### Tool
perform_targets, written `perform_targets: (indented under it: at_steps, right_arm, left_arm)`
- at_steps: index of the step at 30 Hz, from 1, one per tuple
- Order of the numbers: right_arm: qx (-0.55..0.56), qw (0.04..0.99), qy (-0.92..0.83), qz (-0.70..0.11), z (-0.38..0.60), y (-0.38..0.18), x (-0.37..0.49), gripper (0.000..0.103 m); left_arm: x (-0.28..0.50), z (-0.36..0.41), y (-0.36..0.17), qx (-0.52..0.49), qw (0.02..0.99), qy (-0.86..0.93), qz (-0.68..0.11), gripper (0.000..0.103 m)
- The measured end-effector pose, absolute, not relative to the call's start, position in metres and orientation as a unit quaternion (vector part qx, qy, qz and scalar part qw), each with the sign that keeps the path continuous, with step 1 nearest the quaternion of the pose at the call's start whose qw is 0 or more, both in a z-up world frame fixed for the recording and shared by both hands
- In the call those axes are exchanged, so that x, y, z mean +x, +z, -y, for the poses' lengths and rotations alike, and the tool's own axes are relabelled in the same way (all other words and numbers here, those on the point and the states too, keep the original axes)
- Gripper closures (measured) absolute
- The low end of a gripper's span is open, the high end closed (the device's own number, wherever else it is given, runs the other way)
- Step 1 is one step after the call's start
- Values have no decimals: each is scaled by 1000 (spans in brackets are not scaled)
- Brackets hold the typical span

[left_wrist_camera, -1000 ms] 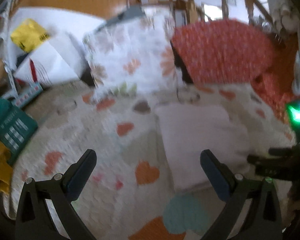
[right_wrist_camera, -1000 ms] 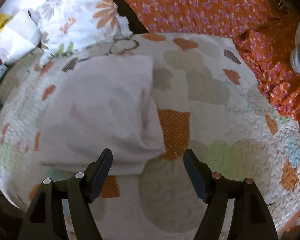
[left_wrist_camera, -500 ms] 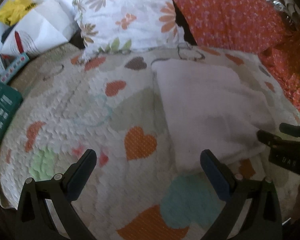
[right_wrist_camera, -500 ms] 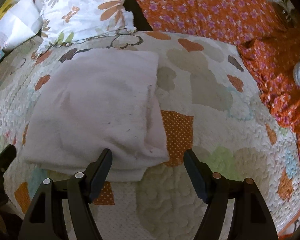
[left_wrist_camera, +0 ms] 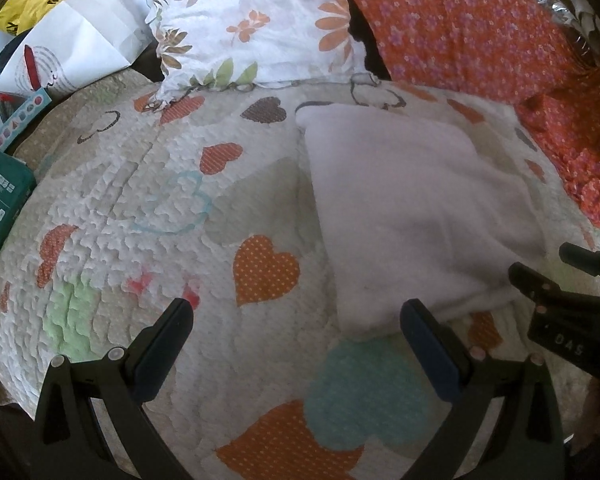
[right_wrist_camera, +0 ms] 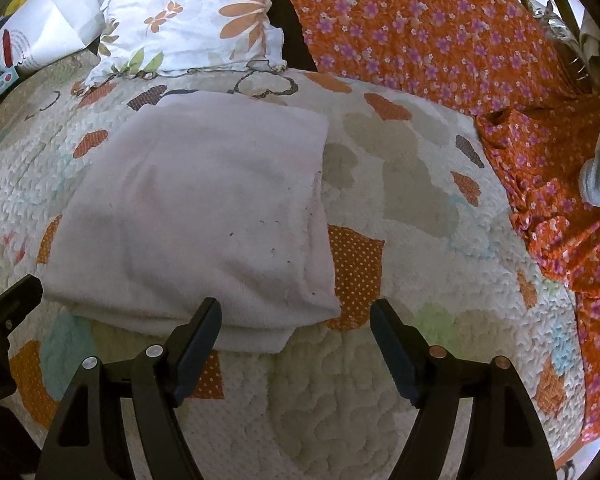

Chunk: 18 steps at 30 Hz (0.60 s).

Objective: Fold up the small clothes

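A quilted bedspread (left_wrist_camera: 132, 184) patterned with hearts covers the bed. At its far edge lean a white flowered pillow (left_wrist_camera: 252, 28) and, beside it, an orange flowered pillow (right_wrist_camera: 420, 28). Orange flowered fabric (right_wrist_camera: 560, 184) lies bunched along one side. A teal box (left_wrist_camera: 0, 200) sits at the opposite edge, near white paper (left_wrist_camera: 76, 40).

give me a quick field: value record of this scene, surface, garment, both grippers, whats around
surface: quilted heart-print bedspread
garment: white cloth, folded, lying flat on the bedspread
left hand-held gripper: open, nothing between the fingers, over the bedspread beside the cloth's near corner
right hand-held gripper: jaws opening, cloth's near corner just beyond the fingertips, not gripped
behind cloth: white floral pillow, orange floral pillow
far left: teal box, white paper bag
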State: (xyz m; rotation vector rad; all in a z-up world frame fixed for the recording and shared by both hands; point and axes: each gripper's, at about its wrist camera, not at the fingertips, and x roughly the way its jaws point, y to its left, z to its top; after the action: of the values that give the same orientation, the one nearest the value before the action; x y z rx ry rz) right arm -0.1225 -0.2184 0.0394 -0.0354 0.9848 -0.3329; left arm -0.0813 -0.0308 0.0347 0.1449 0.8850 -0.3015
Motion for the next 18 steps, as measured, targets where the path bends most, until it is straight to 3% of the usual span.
perform_targets:
  at_steps: [18]
  right_arm:
    - [-3, 865, -170, -473, 229, 39, -128, 21]
  left_arm:
    - [-79, 43, 25, 52, 872, -168, -457, 0]
